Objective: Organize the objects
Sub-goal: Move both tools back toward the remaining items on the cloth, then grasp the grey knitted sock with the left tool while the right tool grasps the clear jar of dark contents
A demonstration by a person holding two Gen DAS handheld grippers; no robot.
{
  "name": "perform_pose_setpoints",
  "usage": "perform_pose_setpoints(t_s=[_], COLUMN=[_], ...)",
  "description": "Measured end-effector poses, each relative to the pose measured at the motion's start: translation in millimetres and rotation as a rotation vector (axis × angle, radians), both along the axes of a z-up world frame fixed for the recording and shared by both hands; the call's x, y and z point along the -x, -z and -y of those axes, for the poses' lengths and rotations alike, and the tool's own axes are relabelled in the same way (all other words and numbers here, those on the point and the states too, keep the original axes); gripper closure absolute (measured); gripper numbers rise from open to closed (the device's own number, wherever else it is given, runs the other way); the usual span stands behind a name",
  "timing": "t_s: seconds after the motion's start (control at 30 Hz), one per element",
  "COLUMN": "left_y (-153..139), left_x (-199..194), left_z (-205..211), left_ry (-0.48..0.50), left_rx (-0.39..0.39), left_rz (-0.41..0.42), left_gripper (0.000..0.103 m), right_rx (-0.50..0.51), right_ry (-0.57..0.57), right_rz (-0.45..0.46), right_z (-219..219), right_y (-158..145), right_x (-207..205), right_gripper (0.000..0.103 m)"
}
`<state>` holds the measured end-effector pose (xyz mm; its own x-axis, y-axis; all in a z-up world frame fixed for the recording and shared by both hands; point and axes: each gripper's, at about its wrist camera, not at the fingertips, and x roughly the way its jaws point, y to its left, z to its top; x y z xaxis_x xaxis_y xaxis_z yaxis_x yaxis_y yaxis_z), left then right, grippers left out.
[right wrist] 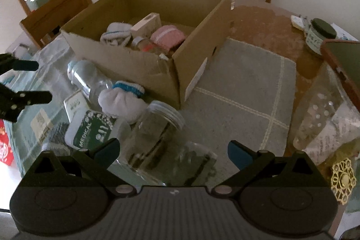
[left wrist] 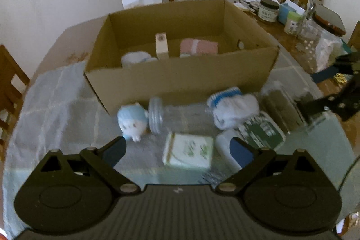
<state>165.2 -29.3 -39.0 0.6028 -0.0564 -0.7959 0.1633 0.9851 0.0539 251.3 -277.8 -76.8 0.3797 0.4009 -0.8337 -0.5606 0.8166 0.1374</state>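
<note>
Left tool (left wrist: pixel 177 147) wide, empty, over green tin (left wrist: pixel 187 151). Right tool (right wrist: pixel 173 150) wide around lying jar (right wrist: pixel 155 134), no grip. Sock (right wrist: pixel 122 100), bottle (right wrist: pixel 90 80), plush (left wrist: pixel 132 120) crowd surface (right wrist: pixel 243 87) before box (left wrist: pixel 180 73).

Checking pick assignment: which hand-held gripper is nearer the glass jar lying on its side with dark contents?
Right. The right hand-held gripper hangs open directly over the glass jar, jar between its fingers. The left hand-held gripper is off to the side, over the pale green box.
</note>
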Motion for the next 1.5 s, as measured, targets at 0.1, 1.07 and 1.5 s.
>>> perform_pose_setpoints(t_s=[0.1, 1.07, 1.5], left_y=[4.7, 41.9, 73.1], left_x=[11.1, 40.8, 16.6], left_z=[0.5, 17.9, 17.0], left_ry=[-0.027, 0.289, 0.309], left_rx=[-0.002, 0.007, 0.060], left_rz=[0.004, -0.111, -0.166], left_gripper=[0.005, 0.005, 0.010], right_rx=[0.006, 0.000, 0.073], right_ry=[-0.044, 0.067, 0.088], right_rz=[-0.007, -0.106, -0.059], right_z=[-3.5, 5.9, -5.4], right_y=[8.5, 18.7, 28.4], right_x=[-4.6, 51.6, 50.0], right_gripper=[0.000, 0.000, 0.000])
